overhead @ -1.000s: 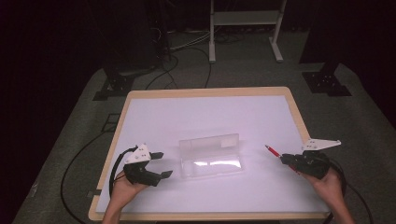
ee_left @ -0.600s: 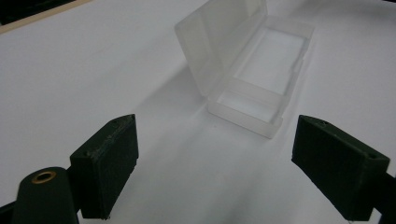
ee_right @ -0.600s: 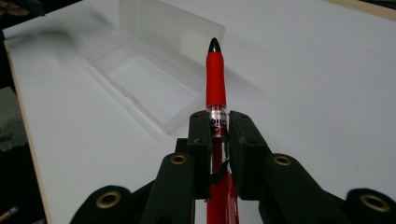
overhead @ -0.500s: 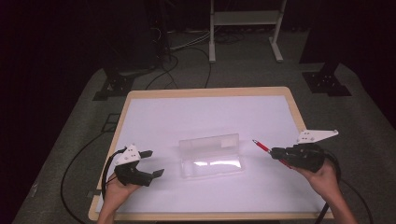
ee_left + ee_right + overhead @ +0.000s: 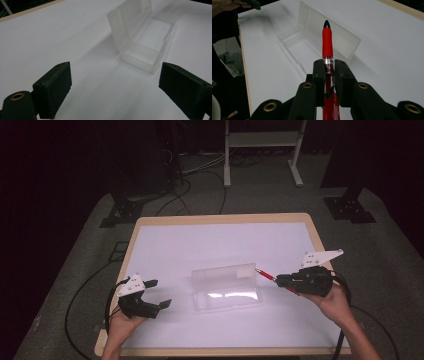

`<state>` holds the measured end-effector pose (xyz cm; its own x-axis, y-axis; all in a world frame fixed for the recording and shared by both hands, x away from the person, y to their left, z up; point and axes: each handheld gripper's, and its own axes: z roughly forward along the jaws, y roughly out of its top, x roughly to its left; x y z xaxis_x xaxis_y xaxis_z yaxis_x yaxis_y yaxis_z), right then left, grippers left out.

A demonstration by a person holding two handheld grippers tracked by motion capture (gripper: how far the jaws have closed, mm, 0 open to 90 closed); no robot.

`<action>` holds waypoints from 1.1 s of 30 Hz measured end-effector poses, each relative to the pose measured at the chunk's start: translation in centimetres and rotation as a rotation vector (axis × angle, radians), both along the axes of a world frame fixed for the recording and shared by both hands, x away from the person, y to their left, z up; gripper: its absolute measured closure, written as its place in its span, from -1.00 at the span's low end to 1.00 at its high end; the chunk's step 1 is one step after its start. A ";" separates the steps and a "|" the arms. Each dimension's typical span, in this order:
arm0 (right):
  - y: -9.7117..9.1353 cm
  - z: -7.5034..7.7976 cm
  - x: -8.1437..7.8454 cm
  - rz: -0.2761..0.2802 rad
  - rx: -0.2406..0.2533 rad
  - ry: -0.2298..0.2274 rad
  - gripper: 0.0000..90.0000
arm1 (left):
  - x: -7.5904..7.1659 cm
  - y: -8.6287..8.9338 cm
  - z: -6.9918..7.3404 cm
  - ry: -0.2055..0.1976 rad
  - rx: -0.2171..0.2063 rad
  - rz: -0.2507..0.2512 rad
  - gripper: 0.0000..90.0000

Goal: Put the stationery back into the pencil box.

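At about 8 o'clock on the table, the left gripper has just been opening; its jaws stand wide, nothing between them. The clear case lies open mid-table, lid upright. At 4 o'clock the right gripper clamps a red pen, tip over the case's right end.

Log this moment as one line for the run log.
right gripper: shut on red pen, tip toward case | left gripper: open, jaws just opening, empty | clear plastic case: lid open, on white table
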<state>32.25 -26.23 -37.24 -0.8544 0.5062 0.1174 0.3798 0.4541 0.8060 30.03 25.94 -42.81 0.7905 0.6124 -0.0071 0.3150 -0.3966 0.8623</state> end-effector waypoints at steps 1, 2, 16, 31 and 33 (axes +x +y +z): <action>0.2 0.1 0.1 0.006 0.000 -0.005 0.75 | 0.0 0.0 0.0 0.002 -0.003 0.002 -0.77; 0.6 0.3 0.4 0.021 0.005 -0.005 0.75 | 0.0 0.0 -0.1 0.005 -0.003 0.001 -0.78; 3.0 0.9 1.2 0.105 -0.003 -0.008 0.75 | 0.0 0.1 -0.4 0.014 0.009 0.010 -0.79; 6.2 0.6 2.5 0.196 -0.021 -0.011 0.75 | 0.0 0.5 -0.6 0.020 0.001 0.019 -0.80; 6.6 0.5 2.6 0.206 -0.023 -0.007 0.75 | 0.1 0.5 -0.6 0.022 0.001 0.018 -0.80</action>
<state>34.82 -19.64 -36.77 -0.9409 0.3232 0.1012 0.2711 0.5396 0.7971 30.09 26.40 -43.42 0.7788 0.6269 -0.0238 0.3415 -0.3918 0.8543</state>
